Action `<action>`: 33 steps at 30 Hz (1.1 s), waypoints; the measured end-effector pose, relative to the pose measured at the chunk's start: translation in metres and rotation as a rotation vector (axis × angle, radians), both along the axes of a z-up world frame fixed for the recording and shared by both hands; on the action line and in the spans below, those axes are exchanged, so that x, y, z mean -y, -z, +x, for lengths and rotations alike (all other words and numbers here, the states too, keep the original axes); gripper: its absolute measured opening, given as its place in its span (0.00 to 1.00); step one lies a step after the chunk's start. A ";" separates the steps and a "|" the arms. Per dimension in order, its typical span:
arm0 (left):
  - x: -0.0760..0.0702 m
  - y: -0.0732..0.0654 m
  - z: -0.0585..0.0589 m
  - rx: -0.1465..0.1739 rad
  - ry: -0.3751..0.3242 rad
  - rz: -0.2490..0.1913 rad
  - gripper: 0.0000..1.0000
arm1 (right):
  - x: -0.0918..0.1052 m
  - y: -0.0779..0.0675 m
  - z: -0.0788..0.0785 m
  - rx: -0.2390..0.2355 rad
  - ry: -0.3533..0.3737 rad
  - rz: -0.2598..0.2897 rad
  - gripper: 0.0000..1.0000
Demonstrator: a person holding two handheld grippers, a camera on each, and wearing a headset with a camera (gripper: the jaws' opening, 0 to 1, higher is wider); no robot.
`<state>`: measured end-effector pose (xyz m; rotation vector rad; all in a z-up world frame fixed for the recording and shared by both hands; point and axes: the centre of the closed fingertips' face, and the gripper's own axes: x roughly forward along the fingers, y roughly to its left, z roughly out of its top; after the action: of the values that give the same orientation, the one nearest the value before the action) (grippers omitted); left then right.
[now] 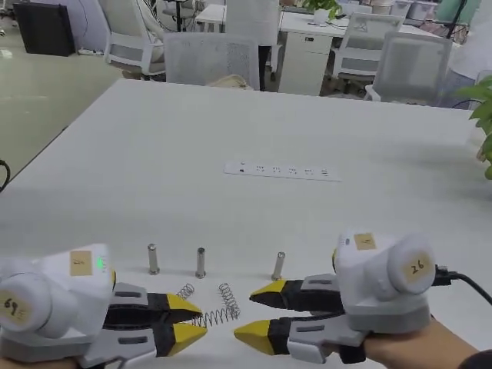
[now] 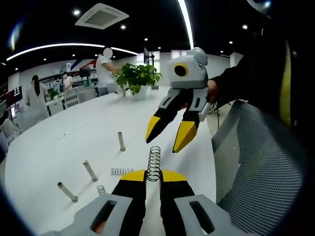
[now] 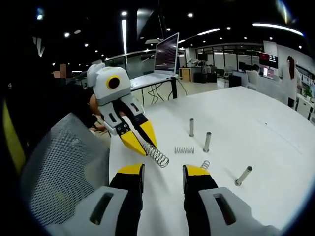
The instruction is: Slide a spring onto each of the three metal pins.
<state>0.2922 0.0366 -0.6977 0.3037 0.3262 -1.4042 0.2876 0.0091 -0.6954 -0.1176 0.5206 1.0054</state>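
Note:
Three short metal pins stand in a row on the white table: left pin [image 1: 153, 259], middle pin [image 1: 201, 262], right pin [image 1: 278, 266]; they also appear as pins [image 2: 121, 141] and pins [image 3: 207, 141] in the gripper views. My left gripper [image 1: 187, 320] [image 2: 153, 175] is shut on one end of a spring [image 1: 214, 316] [image 2: 154, 161] [image 3: 156, 154] that sticks out past its tips. Facing it, my right gripper [image 1: 254, 312] [image 3: 164, 171] is open with nothing between its fingers. Two loose springs [image 1: 185, 290] [image 1: 228, 299] lie in front of the pins.
A flush power strip [image 1: 280, 171] sits mid-table. Office chairs [image 1: 211, 58] stand along the far edge, and a plant [image 1: 484, 115] is at the right. A mesh chair [image 2: 256, 162] stands close behind the near edge.

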 end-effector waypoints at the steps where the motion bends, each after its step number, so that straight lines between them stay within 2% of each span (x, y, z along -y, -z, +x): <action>1: 0.000 0.000 0.000 0.001 0.002 -0.001 0.02 | -0.001 0.000 0.000 -0.002 -0.005 -0.002 0.28; 22: 0.011 -0.010 -0.016 -0.010 0.070 -0.035 0.02 | -0.010 0.006 -0.013 -0.050 -0.070 0.007 0.19; 28: 0.011 -0.008 -0.018 -0.014 0.082 -0.029 0.02 | -0.012 0.005 -0.016 -0.062 -0.086 0.004 0.15; 33: 0.012 -0.007 -0.020 -0.016 0.087 -0.025 0.02 | -0.013 -0.001 -0.018 -0.070 -0.097 0.017 0.12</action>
<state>0.2722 0.0250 -0.6908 0.2895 0.3114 -1.4962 0.2693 0.0216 -0.6946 -0.0931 0.5744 1.1113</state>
